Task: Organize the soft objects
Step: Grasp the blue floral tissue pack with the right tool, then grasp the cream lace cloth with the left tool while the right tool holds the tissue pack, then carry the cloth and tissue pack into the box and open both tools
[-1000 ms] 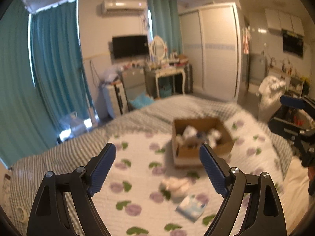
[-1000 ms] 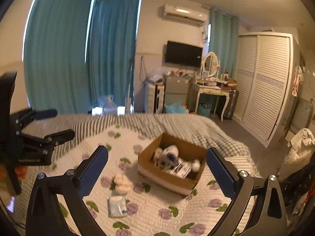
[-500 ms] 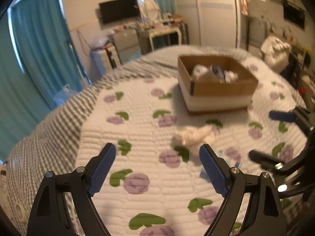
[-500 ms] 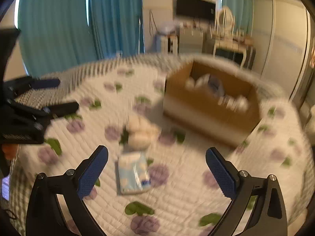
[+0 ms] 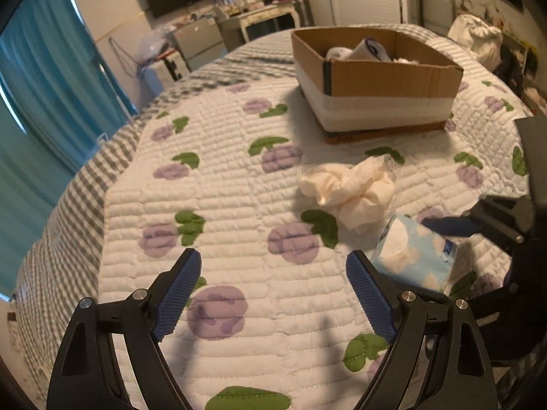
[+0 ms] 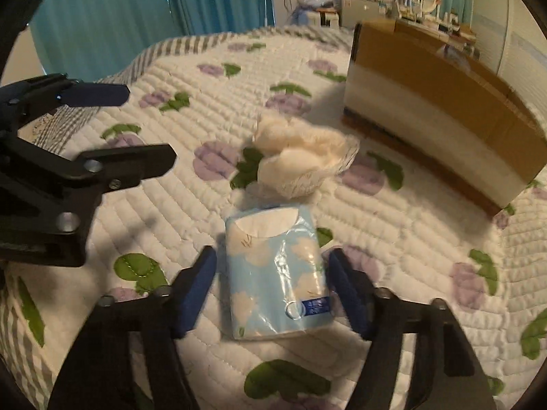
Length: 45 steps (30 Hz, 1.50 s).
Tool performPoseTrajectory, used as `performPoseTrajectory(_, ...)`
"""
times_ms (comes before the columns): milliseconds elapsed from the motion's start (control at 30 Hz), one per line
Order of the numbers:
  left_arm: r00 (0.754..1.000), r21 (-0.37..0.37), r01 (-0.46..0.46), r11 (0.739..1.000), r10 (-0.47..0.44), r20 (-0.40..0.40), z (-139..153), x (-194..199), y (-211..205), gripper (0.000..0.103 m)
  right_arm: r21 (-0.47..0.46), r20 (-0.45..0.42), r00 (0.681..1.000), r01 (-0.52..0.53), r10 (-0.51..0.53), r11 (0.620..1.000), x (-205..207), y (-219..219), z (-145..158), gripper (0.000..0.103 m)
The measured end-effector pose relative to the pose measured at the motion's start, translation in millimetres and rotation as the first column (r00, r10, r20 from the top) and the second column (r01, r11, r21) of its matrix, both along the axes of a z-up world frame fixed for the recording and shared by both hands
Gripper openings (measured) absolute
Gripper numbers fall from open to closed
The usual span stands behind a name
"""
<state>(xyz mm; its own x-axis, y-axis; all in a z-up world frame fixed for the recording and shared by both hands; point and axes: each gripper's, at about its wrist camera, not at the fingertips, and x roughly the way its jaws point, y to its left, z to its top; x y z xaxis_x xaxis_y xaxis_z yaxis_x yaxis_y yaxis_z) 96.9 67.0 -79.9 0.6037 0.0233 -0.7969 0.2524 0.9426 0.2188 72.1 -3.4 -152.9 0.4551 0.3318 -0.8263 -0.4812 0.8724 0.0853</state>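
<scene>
While the right tool (image 6: 271, 285) has just been closing, the tissue pack (image 6: 278, 275) lies between its jaws on the bed (image 6: 410, 239), untouched.
Pack's blue label unreadable. Left tool (image 5: 271, 295) apart, empty; white bundle (image 6: 301, 157) and cardboard box (image 6: 437, 116) beyond.

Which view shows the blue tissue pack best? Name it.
Right wrist: the blue tissue pack lies whole and centred between the right claw's closing fingers. The left wrist view shows it at the edge, partly hidden.
</scene>
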Motion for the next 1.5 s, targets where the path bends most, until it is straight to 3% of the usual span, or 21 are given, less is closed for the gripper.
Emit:
performPoseTrajectory(233,1.000,0.016,-0.011,1.000,0.011,-0.011,-2,0,-2,0.088,0.014,0.021,1.000,0.012,-0.012,1.000,-3,-7,6,0.055)
performPoseTrajectory(500,1.000,0.021,0.017,1.000,-0.017,-0.008,7,1,-22,0.088,0.014,0.125,0.988,0.094,-0.095,0.995,9,-39,50,0.055)
performPoseTrajectory(633,0.999,-0.011,0.031,0.999,-0.031,-0.033,4,13,-39,0.088,0.016,0.148,0.979,0.141,-0.142,0.990,26,-60,64,0.055)
performPoseTrajectory(1067,0.995,-0.118,0.015,0.993,-0.027,-0.099,-38,68,-64,0.085,0.054,0.090,0.976,0.193,-0.198,0.980,60,-93,49,0.055)
performPoseTrajectory(1100,0.994,-0.128,0.017,0.992,-0.031,-0.105,-39,71,-65,0.083,0.055,0.086,0.977,0.189,-0.194,0.980,61,-92,48,0.055)
performPoseTrajectory(1200,0.989,-0.137,0.048,0.989,-0.067,-0.133,-46,75,-70,0.052,0.059,0.081,0.979,0.184,-0.188,0.981,61,-90,46,0.055)
performPoseTrajectory(1267,0.987,-0.130,0.060,0.990,-0.078,-0.138,-49,74,-74,0.047,0.059,0.078,0.979,0.185,-0.189,0.981,61,-90,45,0.055)
performPoseTrajectory(1333,0.986,-0.130,0.079,0.988,-0.096,-0.135,-47,70,-77,0.033,0.062,0.078,0.978,0.188,-0.193,0.980,60,-91,44,0.055)
performPoseTrajectory(1500,0.989,-0.126,0.097,0.987,-0.110,-0.100,-30,53,-85,0.033,0.069,0.102,0.974,0.193,-0.200,0.979,50,-97,55,0.055)
